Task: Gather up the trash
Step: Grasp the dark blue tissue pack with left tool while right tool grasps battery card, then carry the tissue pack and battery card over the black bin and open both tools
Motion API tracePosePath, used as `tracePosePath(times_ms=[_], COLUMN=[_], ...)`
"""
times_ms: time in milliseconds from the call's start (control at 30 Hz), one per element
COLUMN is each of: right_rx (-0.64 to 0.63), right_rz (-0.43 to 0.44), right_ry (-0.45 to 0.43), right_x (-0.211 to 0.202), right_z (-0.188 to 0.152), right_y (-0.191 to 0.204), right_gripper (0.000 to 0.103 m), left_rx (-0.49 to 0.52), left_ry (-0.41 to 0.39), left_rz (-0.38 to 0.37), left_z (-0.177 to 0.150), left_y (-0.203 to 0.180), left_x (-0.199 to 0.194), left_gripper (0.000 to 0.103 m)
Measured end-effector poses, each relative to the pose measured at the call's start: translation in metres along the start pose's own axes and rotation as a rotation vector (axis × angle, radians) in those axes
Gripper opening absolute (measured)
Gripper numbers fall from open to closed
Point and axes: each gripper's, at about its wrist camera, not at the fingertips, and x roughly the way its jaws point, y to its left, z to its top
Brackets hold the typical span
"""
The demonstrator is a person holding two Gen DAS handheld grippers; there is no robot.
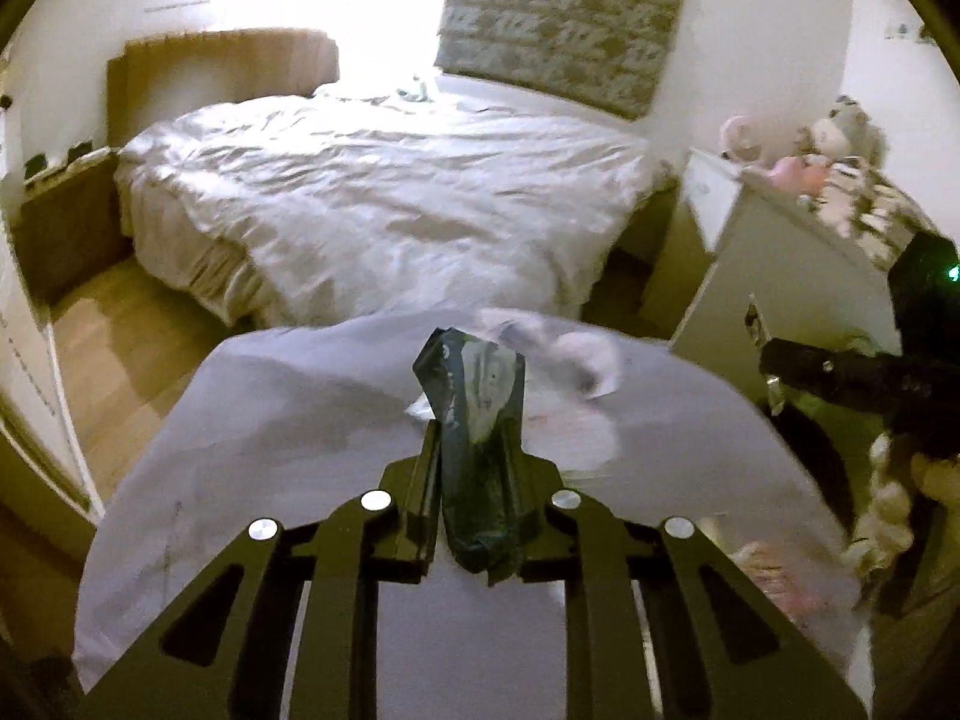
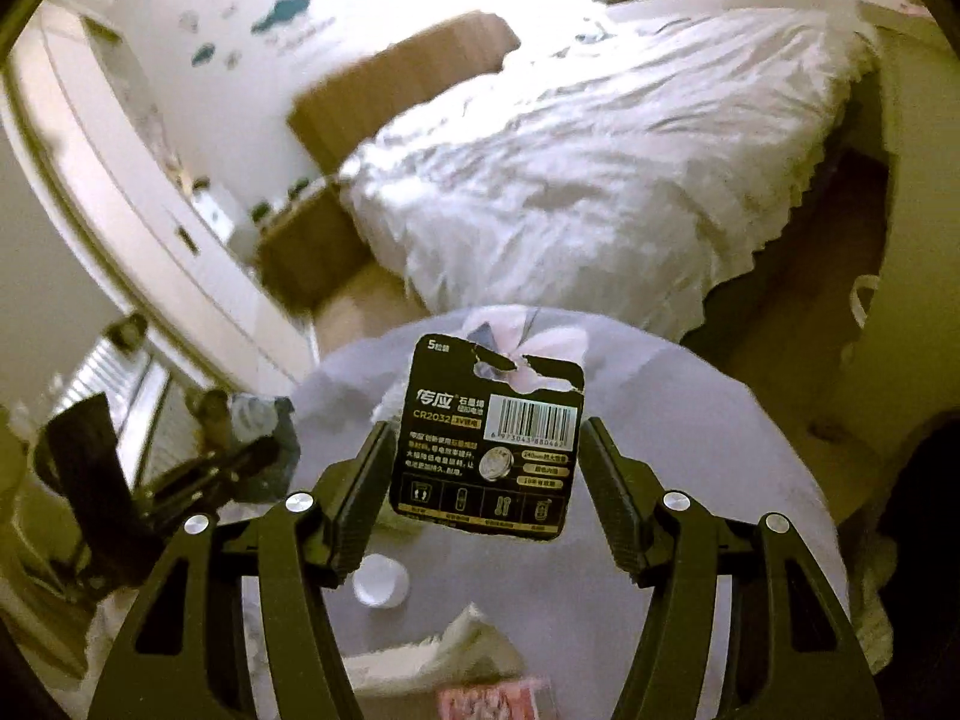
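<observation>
My left gripper [image 1: 474,438] is shut on a dark crumpled plastic wrapper [image 1: 474,384], held upright above a round table under a lilac cloth [image 1: 270,420]. In the right wrist view that gripper [image 2: 240,456] appears at the left with the wrapper [image 2: 264,420] in its jaws. My right gripper [image 2: 487,426] is shut on a black battery card [image 2: 456,468] with a barcode and a torn top, gripped by its side edges above the cloth [image 2: 690,420]. The right gripper [image 1: 840,372] also shows at the right edge of the left wrist view.
On the cloth below the card lie a white round cap [image 2: 381,581], crumpled white paper [image 2: 456,642] and a pink printed pack [image 2: 492,702]. Beyond the table stands a bed with white bedding [image 1: 384,198], and a white cabinet with plush toys [image 1: 780,228] at the right. Wooden floor [image 1: 120,348] lies left.
</observation>
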Motion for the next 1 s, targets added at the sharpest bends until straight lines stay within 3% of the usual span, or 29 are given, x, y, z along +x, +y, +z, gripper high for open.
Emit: tracePosePath(times_ms=[233,533,767,1000], right_rx=[0.045,0.136,0.232,0.299], right_rz=[-0.097,-0.241,-0.312,-0.361], right_ry=[-0.16,-0.296,-0.351,-0.357], right_x=[-0.074,-0.157,-0.198,-0.212], right_z=[-0.02,-0.051,-0.078,-0.099], right_y=[-0.028,-0.086,-0.14,-0.184], right_gripper=[0.063,0.063,0.063,0.063], left_rx=[0.097,0.214,0.294,0.365], left_ry=[-0.037,-0.022,0.002,0.027], left_rz=[-0.122,-0.282,-0.364,-0.408], left_z=[0.006,0.002,-0.01,-0.021], left_y=[-0.081,-0.192,-0.262,-0.309], left_x=[-0.016,0.0,0.014,0.027], left_gripper=[0.018,0.018,0.018,0.018])
